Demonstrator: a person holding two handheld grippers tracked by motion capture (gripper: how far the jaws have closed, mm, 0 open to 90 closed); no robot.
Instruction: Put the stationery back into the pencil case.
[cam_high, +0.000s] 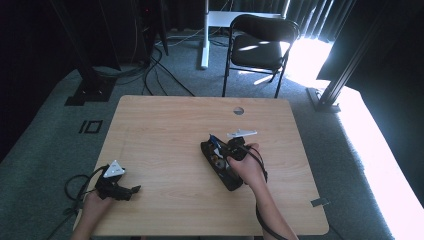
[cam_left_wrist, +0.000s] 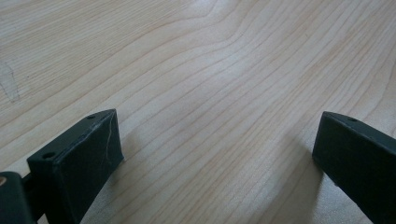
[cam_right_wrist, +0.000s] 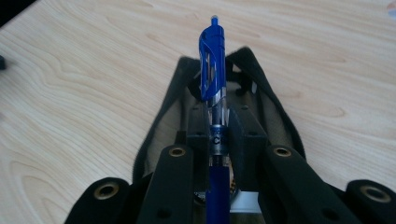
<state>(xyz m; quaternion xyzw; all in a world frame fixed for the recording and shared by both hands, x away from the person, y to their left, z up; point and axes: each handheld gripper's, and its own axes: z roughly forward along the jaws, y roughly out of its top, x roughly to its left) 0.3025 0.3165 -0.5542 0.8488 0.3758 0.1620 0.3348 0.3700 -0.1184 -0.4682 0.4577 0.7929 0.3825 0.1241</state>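
Observation:
A blue click pen (cam_right_wrist: 215, 60) with a clear barrel stands out between the jaws of my right gripper (cam_right_wrist: 218, 126), which is shut on its middle. Its clip end points away from the camera. Right under it lies a black pencil case (cam_right_wrist: 159, 126), open, with a pale lining. In the high view the right gripper (cam_high: 220, 146) holds the pen (cam_high: 214, 140) over the far end of the case (cam_high: 231, 181), right of the table's middle. My left gripper (cam_high: 132, 191) rests low at the front left corner. Its jaws (cam_left_wrist: 219, 135) stand wide open over bare wood.
The wooden table (cam_high: 165, 120) has a round cable hole (cam_high: 238, 110) near its far edge and a bit of tape (cam_high: 320, 202) at the front right. A black chair (cam_high: 260, 45) and a white desk leg (cam_high: 204, 35) stand beyond it on grey carpet.

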